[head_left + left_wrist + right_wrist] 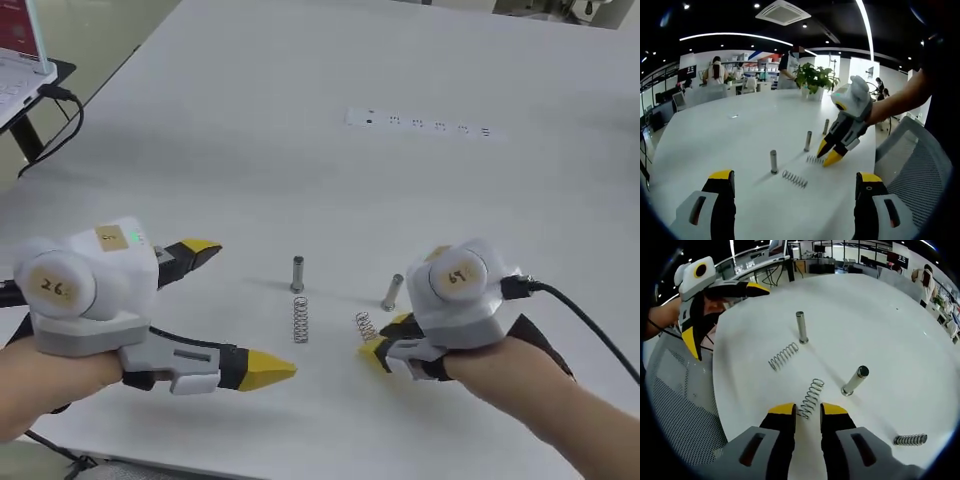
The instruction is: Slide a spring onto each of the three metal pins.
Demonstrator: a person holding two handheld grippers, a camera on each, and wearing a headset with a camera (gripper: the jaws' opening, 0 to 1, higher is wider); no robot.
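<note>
Bright even ceiling light, soft short shadows, sharp focus, fisheye bending at gripper-view edges

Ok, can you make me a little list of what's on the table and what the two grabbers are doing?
left gripper: jaws wide open, empty
right gripper: jaws slightly apart
first pin: upright, bare
second pin: upright, bare
first spring: lying flat near first pin
second spring: lying flat, one end between right gripper's tips
third spring: lying flat, apart from the rest
table: white
</note>
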